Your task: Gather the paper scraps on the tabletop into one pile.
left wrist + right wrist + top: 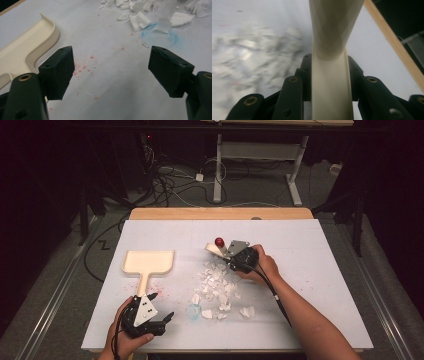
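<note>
A cream dustpan lies flat at the table's left, its handle pointing toward the near edge. My left gripper hovers open just right of that handle's end, holding nothing. In the left gripper view its jaws stand wide apart over bare table, with the dustpan to their left. A pile of white scraps sits mid-table, and the same scraps lie ahead of the left gripper. My right gripper is shut on a cream tool handle at the pile's far side. That handle widens away from the jaws.
A red round knob shows by the tool's far end. A blue smudge and red specks mark the white table cover. A wooden table edge runs along the far side; cables and a desk frame lie beyond.
</note>
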Demonstrator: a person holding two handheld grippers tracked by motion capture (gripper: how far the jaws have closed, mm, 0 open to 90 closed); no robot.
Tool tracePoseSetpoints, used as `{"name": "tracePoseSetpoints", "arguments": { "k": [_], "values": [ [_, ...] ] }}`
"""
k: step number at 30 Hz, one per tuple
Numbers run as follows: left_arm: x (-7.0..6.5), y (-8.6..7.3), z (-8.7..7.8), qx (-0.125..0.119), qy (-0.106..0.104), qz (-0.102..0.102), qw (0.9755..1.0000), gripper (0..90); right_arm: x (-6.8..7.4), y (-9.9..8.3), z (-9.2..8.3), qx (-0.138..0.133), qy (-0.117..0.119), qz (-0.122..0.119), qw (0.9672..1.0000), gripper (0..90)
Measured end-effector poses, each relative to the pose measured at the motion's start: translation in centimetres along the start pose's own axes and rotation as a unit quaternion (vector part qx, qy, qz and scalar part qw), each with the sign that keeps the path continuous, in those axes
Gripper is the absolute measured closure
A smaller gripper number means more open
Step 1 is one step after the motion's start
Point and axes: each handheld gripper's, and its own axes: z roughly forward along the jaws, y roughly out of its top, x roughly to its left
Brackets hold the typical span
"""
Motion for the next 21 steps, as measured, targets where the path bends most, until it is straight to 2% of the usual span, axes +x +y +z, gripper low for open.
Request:
{"name": "tracePoseSetpoints", "arguments": {
  "k": [2, 4, 6, 8, 9, 10, 11, 13, 15, 16, 18, 21],
  "values": [
    [0.0, 0.0, 0.0, -0.001, -0.002, -0.001, 1.0, 20.5, 0.6, 0.0, -0.4, -0.007, 0.015, -0.013, 0.9998, 67.7],
    [0.0, 0.0, -0.1, -0.002, -0.001, -0.001, 1.0, 20.5, 1.0, -0.2, -1.0, -0.014, 0.028, -0.037, 0.9988, 67.6],
    [0.0, 0.1, -0.1, -0.003, -0.001, -0.003, 1.0, 20.5, 1.7, -0.2, -1.5, -0.025, 0.05, -0.031, 0.9979, 67.7],
    [0.0, 0.1, -0.1, -0.003, 0.0, -0.005, 1.0, 20.6, 2.2, -0.4, -2.2, -0.03, 0.06, -0.049, 0.9965, 67.7],
    [-0.1, 0.1, -0.1, -0.003, 0.0, -0.005, 1.0, 20.6, 2.7, -0.5, -2.5, -0.034, 0.07, -0.041, 0.9962, 67.6],
    [-0.1, 0.1, -0.1, -0.001, -0.001, -0.003, 1.0, 20.6, 3.0, -0.6, -2.8, -0.033, 0.073, -0.055, 0.9953, 67.7],
    [-0.1, 0.2, 0.0, -0.001, -0.001, -0.001, 1.0, 20.6, 3.6, -0.6, -3.1, -0.034, 0.078, -0.047, 0.9953, 67.7],
    [-0.2, 0.2, 0.0, -0.002, -0.002, 0.001, 1.0, 20.6, 4.1, -0.8, -3.7, -0.039, 0.087, -0.064, 0.9934, 67.7],
    [-0.2, 0.2, 0.0, -0.003, -0.003, 0.001, 1.0, 20.6, 4.6, -1.0, -4.4, -0.042, 0.094, -0.063, 0.9927, 67.7],
    [-0.2, 0.2, 0.0, -0.003, -0.003, 0.001, 1.0, 20.6, 4.9, -1.1, -4.8, -0.043, 0.096, -0.055, 0.993, 67.7],
    [-0.2, 0.2, 0.0, 0.0, -0.005, 0.001, 1.0, 20.6, 4.9, -1.3, -5.3, -0.048, 0.099, -0.055, 0.9925, 67.7],
    [-0.3, 0.2, 0.1, 0.0, -0.005, 0.002, 1.0, 20.6, 4.6, -1.7, -5.9, -0.053, 0.088, -0.05, 0.9935, 67.9]
  ]
}}
